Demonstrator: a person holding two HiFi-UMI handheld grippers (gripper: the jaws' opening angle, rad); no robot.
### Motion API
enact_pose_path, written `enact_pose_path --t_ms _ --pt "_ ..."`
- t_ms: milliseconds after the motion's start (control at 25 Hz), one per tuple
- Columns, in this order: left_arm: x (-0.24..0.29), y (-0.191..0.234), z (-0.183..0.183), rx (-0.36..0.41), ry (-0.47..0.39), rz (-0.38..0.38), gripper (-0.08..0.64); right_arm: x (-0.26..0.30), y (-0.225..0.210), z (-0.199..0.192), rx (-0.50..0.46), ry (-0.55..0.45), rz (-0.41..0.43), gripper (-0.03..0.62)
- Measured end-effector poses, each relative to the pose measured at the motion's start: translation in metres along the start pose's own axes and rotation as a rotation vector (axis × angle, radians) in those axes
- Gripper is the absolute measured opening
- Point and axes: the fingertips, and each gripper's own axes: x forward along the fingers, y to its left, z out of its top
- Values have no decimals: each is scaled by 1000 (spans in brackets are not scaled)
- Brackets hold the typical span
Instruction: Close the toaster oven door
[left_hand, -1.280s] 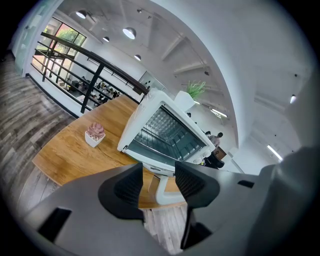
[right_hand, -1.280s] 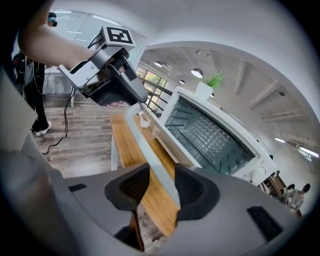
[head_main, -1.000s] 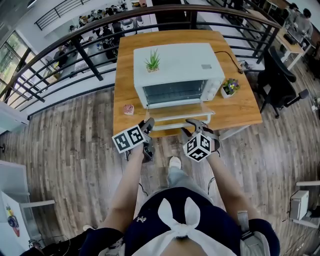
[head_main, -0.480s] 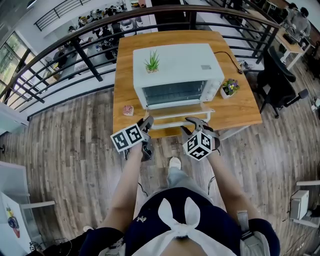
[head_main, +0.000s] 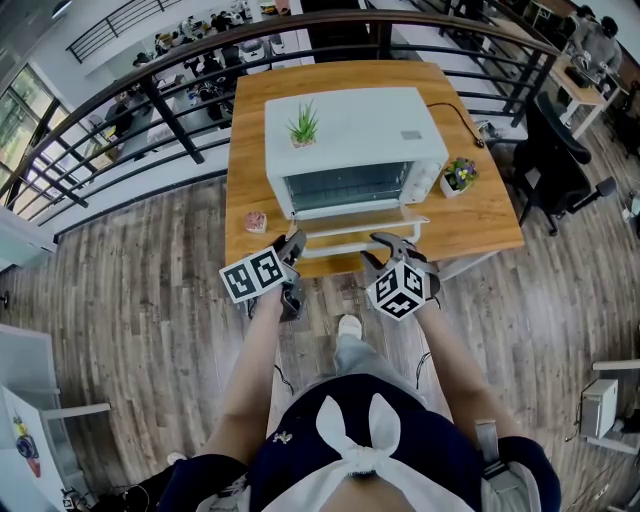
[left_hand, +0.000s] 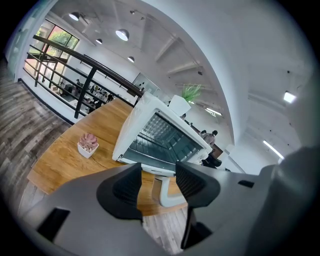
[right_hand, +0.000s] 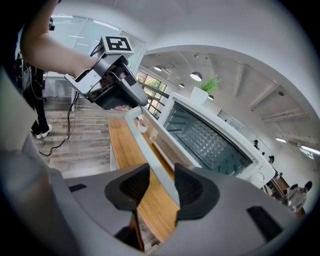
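A: Pots, L to R?
B: Far L on counter (head_main: 480, 215): small white pot (head_main: 257, 220) w/ pink succulent, just beside L front corner of toaster oven (head_main: 350, 130). On oven roof, L side: white pot w/ spiky green plant (head_main: 305, 125). R of oven, close by its side: little pot of flowers (head_main: 460, 175).

A: Oven itself?
B: Mid-counter, white. Toaster oven door (head_main: 365, 220) dropped fully open, lying about flat toward near edge of counter. Cavity exposed, wire rack (left_hand: 150, 142) inside.

A: Grippers?
B: L hand-held gripper (head_main: 293, 243) at L end of door handle (head_main: 345, 243), jaws spread, handle's end bracket between them, gaps both sides, nothing pinched. R hand-held gripper (head_main: 392, 243) at R end, also spread, handle bar running thru the gap, no squeeze on it.

A: Surface, room?
B: Wooden top, bare apart from oven, pots and black cable (head_main: 462, 115) at back R. Wood-plank floor (head_main: 150, 280) all round. Dark railing (head_main: 150, 90) curving behind counter, lower level w/ desks and people beyond. Dark office chair (head_main: 560, 160) at R.
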Motion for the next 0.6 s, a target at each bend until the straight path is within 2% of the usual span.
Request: enact_pose_path --t_ms 200,440,600 --pt "0 -3 6 31 -24 -15 209 -1 -5 4 3 -8 -1 160" --pt "-5 -5 18 140 -62 11 209 0 -8 7 1 -16 -2 161" --pt "-8 -10 25 158 -83 10 209 1 -12 9 3 -20 -3 161"
